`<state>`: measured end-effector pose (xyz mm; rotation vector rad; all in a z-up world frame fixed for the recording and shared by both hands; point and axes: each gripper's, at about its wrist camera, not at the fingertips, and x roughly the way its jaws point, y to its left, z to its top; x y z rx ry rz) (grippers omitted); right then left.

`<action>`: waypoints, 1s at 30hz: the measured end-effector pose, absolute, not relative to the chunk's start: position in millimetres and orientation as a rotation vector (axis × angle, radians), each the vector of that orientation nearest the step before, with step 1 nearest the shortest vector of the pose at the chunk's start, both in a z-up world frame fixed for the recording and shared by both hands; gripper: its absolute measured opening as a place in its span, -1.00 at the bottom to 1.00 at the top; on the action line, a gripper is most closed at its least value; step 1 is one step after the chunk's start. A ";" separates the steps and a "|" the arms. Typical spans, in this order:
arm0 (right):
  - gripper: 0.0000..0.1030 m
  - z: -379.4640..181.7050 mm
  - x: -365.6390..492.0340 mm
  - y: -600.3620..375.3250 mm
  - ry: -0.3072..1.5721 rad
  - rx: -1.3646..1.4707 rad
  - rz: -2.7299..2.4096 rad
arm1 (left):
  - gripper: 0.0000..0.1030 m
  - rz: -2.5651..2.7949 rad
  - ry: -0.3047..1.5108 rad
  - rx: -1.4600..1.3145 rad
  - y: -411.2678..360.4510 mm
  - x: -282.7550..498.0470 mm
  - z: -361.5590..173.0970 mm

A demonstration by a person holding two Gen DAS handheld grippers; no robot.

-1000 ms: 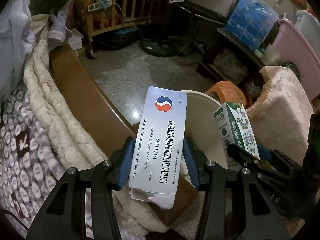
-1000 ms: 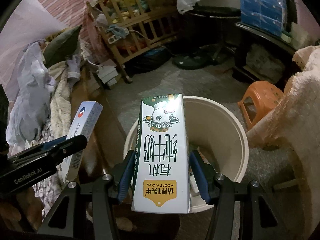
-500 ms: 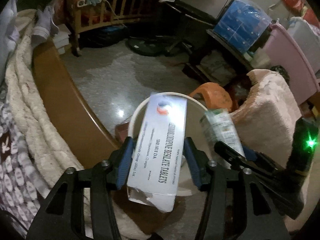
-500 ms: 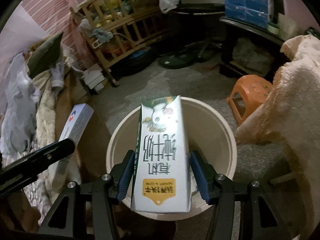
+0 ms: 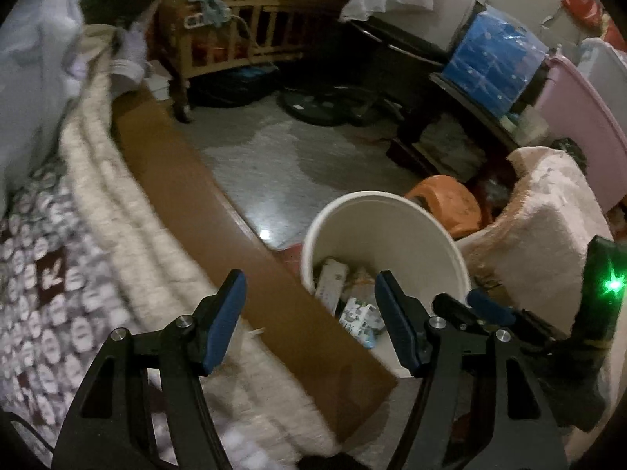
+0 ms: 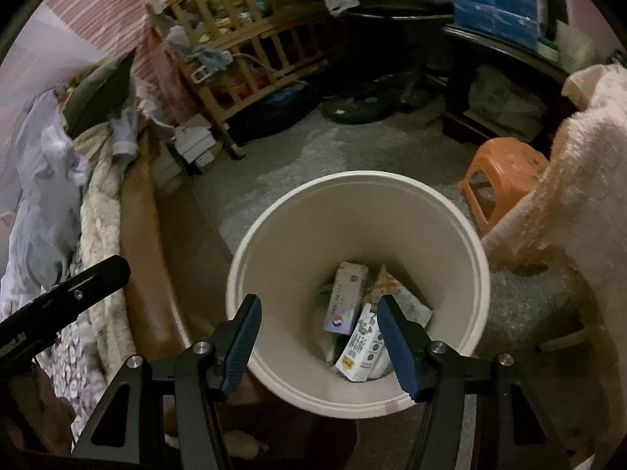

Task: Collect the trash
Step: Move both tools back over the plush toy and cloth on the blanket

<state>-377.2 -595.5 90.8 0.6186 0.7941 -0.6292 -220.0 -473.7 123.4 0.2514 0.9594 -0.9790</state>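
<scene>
A cluttered, dim bedroom: grey stone floor [image 6: 352, 149], a wooden crib [image 6: 250, 51] against the far wall, and a bed with a cream blanket [image 5: 129, 235] and a brown wooden side rail [image 5: 219, 211] running along the left. An orange stool [image 6: 505, 172] stands beyond the bin, by a pink fleece-draped seat [image 5: 548, 227]. The white bin [image 6: 274, 243] sits on the floor just beside the bed rail, likely so that rubbish gathered off the bed has only a short way to fall.

Both claws hang over it, tilted downward. The right gripper [image 6: 317, 340] is directly above the bin's mouth, jaws apart with nothing between them. The left gripper [image 5: 309, 321] hovers over the rail at the bin's near edge; its jaws have just been opening and stand wide and empty.

The trash lies at the bottom of the bin: a milk carton [image 6: 358, 348] leaning nearest, and a white tablet box [image 6: 345, 301] propped beside it, among other scraps. Both drops look complete.
</scene>
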 end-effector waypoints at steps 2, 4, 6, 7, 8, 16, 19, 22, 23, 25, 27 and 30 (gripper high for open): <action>0.14 92.4 -371.4 -588.0 0.796 0.602 -0.617 | 0.30 -0.952 0.949 0.255 -463.8 -214.9 122.4; 0.14 93.9 -365.6 -581.5 0.799 0.592 -0.606 | 0.30 -0.916 0.935 0.263 -452.4 -210.0 121.7; 0.15 94.8 -359.8 -575.5 0.800 0.593 -0.588 | 0.30 -0.888 0.923 0.268 -440.7 -205.8 121.4; 0.15 95.9 -356.5 -572.5 0.801 0.590 -0.582 | 0.30 -0.876 0.917 0.268 -434.2 -203.0 121.7; 0.14 98.1 -351.7 -566.9 0.801 0.581 -0.573 | 0.30 -0.863 0.913 0.268 -428.6 -200.2 121.9; 0.15 112.3 -309.6 -520.8 0.805 0.511 -0.472 | 0.30 -0.736 0.893 0.242 -368.2 -172.1 122.5; 0.15 113.3 -292.6 -503.0 0.817 0.492 -0.435 | 0.30 -0.692 0.886 0.231 -345.4 -160.1 123.7; 0.15 115.4 -275.8 -482.7 0.825 0.465 -0.393 | 0.30 -0.656 0.882 0.216 -325.8 -149.8 125.7; 0.15 116.3 -269.3 -474.2 0.828 0.451 -0.379 | 0.30 -0.645 0.880 0.211 -319.8 -146.2 125.7; 0.15 118.1 -258.9 -460.7 0.831 0.431 -0.354 | 0.30 -0.620 0.879 0.202 -306.2 -140.4 126.1; 0.15 118.0 -250.9 -449.2 0.833 0.418 -0.333 | 0.30 -0.592 0.880 0.191 -290.6 -133.2 126.1; 0.15 118.4 -236.5 -430.6 0.844 0.400 -0.301 | 0.30 -0.557 0.885 0.171 -264.9 -123.8 122.6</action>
